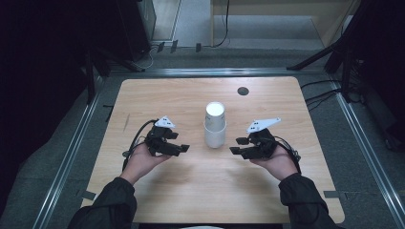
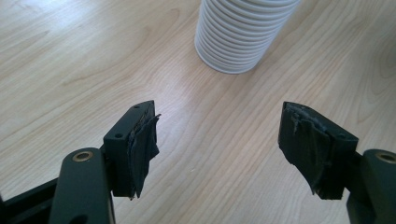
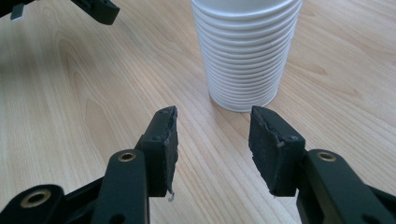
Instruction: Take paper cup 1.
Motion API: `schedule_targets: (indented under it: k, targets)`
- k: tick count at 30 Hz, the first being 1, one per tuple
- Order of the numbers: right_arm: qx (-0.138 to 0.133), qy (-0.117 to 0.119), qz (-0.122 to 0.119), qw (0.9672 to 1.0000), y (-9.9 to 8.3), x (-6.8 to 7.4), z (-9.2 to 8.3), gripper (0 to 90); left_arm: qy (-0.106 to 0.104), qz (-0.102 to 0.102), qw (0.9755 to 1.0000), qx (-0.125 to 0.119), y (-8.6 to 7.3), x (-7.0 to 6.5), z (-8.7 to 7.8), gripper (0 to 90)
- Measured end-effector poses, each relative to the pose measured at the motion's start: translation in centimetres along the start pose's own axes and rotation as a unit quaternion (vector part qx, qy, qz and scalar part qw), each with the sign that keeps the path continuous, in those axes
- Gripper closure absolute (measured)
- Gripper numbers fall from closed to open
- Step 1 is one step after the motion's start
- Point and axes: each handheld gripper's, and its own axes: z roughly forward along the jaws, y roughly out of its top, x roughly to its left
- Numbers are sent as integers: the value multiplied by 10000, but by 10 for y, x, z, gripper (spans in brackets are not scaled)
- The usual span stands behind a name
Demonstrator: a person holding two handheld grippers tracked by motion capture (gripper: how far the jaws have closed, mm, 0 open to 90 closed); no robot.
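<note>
Tall stack of white ribbed paper cups (image 1: 215, 125) standing upright at middle of light wooden bench (image 1: 267, 191); left hand-held gripper (image 1: 184, 148) hovering just left of stack, jaws gaping with nothing between, bare wood showing in gap; right hand-held gripper (image 1: 237, 145) hovering just right of stack, jaws parted more narrowly, gripping nothing; both pointing inward at stack, neither touching it.

Matt wood-grain table (image 1: 157, 191) — ribbed white cups (image 1: 215, 126), perhaps paper

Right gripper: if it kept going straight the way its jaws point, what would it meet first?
Most likely the stack of white cups, standing just ahead of the right gripper and slightly off-centre; bare table lies between, and the jaws stand apart, holding nothing.
</note>
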Motion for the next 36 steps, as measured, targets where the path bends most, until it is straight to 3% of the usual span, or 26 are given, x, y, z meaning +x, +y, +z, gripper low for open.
schedule_targets:
  k: [4,7,10,18,22,36]
  targets:
    - [-29,48,-60,10000,-2,0,1,525,-16,43,10000,44,0,-2,0,286]
    - [169,39,-102,9998,-2,-1,4,521,-44,25,10000,28,-1,-3,-1,289]
    - [190,21,-134,9997,-1,-1,4,511,-64,-12,10000,48,-2,-3,-1,288]
    - [251,86,25,9996,-2,-6,3,449,-127,-69,9999,59,-3,-1,-2,282]
    - [223,87,-1,9997,-2,-5,2,440,-160,-152,9997,73,-3,0,-1,282]
    - [70,-64,-272,9996,-1,-3,-13,407,-239,-27,9997,11,-1,-2,-6,273]
